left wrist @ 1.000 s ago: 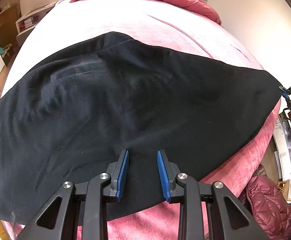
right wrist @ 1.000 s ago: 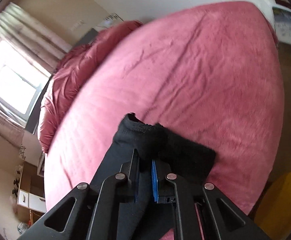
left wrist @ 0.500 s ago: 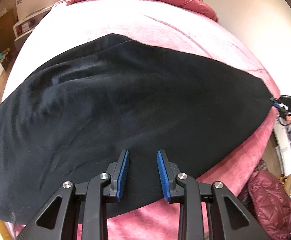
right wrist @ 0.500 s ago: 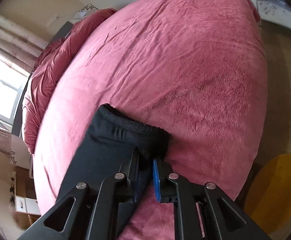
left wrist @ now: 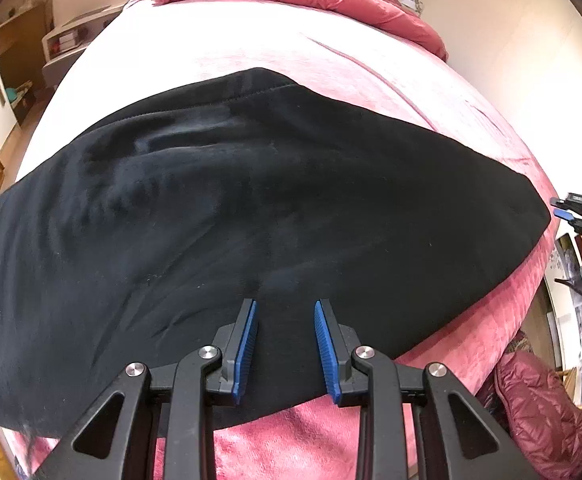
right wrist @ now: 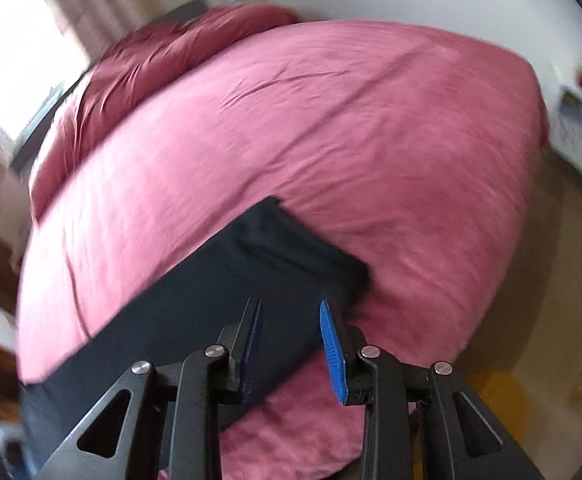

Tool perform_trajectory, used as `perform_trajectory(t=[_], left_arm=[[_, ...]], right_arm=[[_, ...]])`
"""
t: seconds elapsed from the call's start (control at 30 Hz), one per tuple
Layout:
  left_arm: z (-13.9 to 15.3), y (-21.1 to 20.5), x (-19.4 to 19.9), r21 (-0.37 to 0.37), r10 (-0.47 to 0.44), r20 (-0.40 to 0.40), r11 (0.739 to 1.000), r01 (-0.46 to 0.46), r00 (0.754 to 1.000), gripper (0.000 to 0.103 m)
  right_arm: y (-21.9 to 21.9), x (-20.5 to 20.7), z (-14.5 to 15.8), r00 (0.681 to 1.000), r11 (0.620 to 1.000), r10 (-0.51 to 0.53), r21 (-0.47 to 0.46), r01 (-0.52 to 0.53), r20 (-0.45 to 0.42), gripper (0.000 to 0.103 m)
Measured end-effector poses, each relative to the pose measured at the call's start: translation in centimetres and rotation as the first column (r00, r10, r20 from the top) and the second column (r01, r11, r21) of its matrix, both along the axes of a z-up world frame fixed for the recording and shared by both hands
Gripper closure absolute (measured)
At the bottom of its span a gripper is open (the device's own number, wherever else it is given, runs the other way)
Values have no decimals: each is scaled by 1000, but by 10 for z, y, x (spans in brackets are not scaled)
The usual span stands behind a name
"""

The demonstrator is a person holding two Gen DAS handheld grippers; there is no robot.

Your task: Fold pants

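pants (left wrist: 251, 208) flat on bed (right wrist: 331, 128) — both grippers (left wrist: 285, 308) open

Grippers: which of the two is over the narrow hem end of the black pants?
The right gripper: its open jaws hang over the hem end of the pants, while the left gripper hovers open over the wide middle.

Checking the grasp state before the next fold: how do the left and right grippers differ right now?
The left gripper hovers over the wide middle of the black pants, while the right gripper sits at their narrow end, near the bed's corner. The left wrist view is sharp; the right wrist view is motion-blurred. Shared: both have jaws open, holding nothing, with blue pads.
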State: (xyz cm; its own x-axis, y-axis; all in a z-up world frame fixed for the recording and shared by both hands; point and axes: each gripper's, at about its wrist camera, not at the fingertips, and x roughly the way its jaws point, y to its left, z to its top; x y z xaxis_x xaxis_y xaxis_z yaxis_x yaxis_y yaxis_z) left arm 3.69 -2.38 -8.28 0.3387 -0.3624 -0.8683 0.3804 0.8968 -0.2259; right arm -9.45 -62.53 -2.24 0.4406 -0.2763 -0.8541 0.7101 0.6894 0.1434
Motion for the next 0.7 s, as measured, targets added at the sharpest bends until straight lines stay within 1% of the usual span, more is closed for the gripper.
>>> perform_trajectory(t=[0.03, 0.07, 0.1, 0.17, 0.2, 0.23, 0.3, 0.37, 0.4, 0.43, 0.47, 0.5, 0.53, 0.63, 0.67, 0.7], left_arm=[[1, 1, -1, 2, 1, 1, 1000, -1, 1000, 73], [1, 2, -1, 7, 0, 4, 1000, -1, 1000, 73], [2, 2, -2, 15, 0, 7, 1000, 0, 1000, 73], [3, 3, -1, 22, -1, 8, 1000, 1, 1000, 73], [2, 2, -1, 24, -1, 7, 1000, 1, 1000, 73], [2, 1, 0, 28, -1, 5, 1000, 1, 1000, 73], [3, -4, 3, 34, -5, 1, 999, 5, 1000, 73], [3, -7, 5, 37, -8, 0, 999, 8, 1000, 73], [3, -8, 5, 37, -8, 0, 999, 8, 1000, 73], [3, -10, 7, 34, -7, -2, 999, 7, 1000, 73], [4, -11, 6, 31, -6, -2, 1000, 6, 1000, 73], [4, -11, 7, 28, -6, -2, 1000, 6, 1000, 73], [5, -10, 6, 27, -5, -2, 1000, 5, 1000, 73], [6, -6, 5, 24, -1, 3, 1000, 1, 1000, 73], [8, -5, 4, 22, 2, 6, 1000, -2, 1000, 73], [9, -3, 3, 19, 6, 10, 1000, -6, 1000, 73]], right_arm=[[-2, 15, -2, 1000, 999, 5, -34, -6, -26, 72], [-4, 25, -4, 999, 999, 27, -27, -27, -21, 72], [-9, 40, -8, 999, 999, 50, 6, -49, -23, 72], [-13, 62, -14, 996, 997, 76, 22, -75, -50, 70], [-13, 76, -18, 991, 993, 116, 28, -114, -74, 67], [-12, 86, -21, 985, 992, 126, 12, -125, -118, 60], [-6, 103, -30, 967, 986, 145, -47, -158, -211, 59], [-6, 111, -42, 953, 986, 144, -49, -162, -266, 59], [-8, 113, -46, 950, 985, 144, -49, -163, -278, 60], [-8, 114, -47, 950, 983, 151, -63, -175, -275, 70], [-6, 114, -48, 949, 979, 168, -65, -192, -268, 89], [-5, 115, -49, 946, 976, 180, -67, -205, -268, 91], [-4, 115, -47, 946, 975, 185, -73, -211, -266, 96], [-4, 113, -38, 954, 974, 192, -78, -215, -233, 98], [-5, 111, -33, 960, 975, 186, -79, -206, -208, 98], [-6, 108, -24, 971, 978, 180, -82, -194, -159, 98]])
